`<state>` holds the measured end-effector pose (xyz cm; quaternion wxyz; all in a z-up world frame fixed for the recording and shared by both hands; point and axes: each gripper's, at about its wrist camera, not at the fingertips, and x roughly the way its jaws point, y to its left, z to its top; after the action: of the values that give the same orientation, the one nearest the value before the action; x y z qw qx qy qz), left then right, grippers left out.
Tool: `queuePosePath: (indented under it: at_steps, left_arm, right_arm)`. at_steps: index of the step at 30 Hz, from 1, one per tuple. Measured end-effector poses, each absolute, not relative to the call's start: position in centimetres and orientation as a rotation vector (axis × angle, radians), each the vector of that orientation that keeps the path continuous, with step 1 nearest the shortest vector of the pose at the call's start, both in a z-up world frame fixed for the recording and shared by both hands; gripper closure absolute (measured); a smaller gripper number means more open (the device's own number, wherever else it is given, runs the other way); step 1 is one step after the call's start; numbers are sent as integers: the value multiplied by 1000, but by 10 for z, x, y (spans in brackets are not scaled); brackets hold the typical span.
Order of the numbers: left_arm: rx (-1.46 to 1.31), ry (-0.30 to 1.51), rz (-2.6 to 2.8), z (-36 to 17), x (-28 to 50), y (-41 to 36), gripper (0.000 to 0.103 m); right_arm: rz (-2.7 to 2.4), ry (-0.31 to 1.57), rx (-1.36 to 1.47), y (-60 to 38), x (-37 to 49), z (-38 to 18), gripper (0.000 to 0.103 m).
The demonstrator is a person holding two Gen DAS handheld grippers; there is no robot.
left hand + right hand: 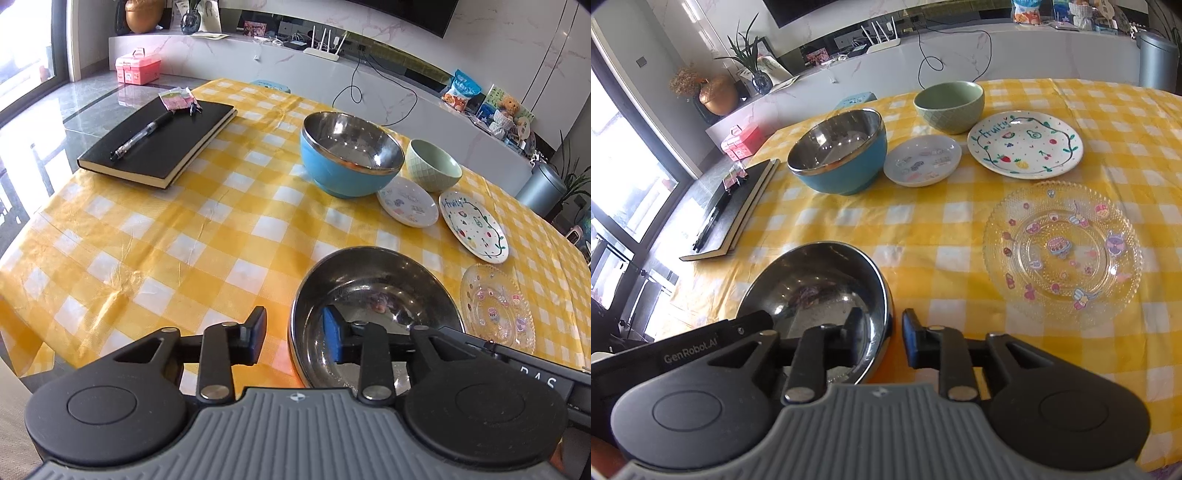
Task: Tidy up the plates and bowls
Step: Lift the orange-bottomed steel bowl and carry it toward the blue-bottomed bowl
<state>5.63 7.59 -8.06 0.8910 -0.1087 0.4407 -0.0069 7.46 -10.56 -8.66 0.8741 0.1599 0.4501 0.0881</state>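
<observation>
Because both grippers straddle the rim of the same shallow stainless-steel bowl (373, 295) at the near edge of the table covered with a yellow-and-white checked cloth (155, 236), this piece looks like the one in hand. The left gripper (295, 338) has one finger outside the bowl's left wall and one inside, jaws parted and not yet pinching; the right gripper (882, 338) does the same on the bowl's right wall, also released. Thin polished steel should be light and stiff but slippery, so the rim is probably the best hold.

Farther off stand a blue bowl with a steel lining (838, 155), a pale green ceramic bowl (949, 105), a small white saucer with printed pictures (922, 159) and a white plate lettered "Fruity" (1025, 144); the ceramics would chip if knocked. The clear glass plate with cartoon stickers (1062, 251), at the near right, is brittle and lies flat, hard to get under.

The right view shows that glass plate whole; the left view clips it but shows the black notebook with a pen (159, 146) from above.
</observation>
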Motion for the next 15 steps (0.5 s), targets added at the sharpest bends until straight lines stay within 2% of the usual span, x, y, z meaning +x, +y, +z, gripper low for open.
queuePosePath:
  at_steps: [2,5,7,9,15]
  left_arm:
    - [-228,910,-16,-78,56,77,59]
    - [-223,896,-17,-73,55,77,57]
    - [-220,880,-21,-69,54,77,54]
    - [-222,864,-27,-65,53,77,51]
    - [-241,837,-30,-58,58,82,46]
  right_arm:
    - [182,926,319,-105,73,-84,74]
    - [186,907,315,-105,72,-80,63]
    - [187,892,316,-106,70,-77,63]
    - [189,875,318,-107,69,-74,54]
    - [184,824,307,-110,70,-63,44]
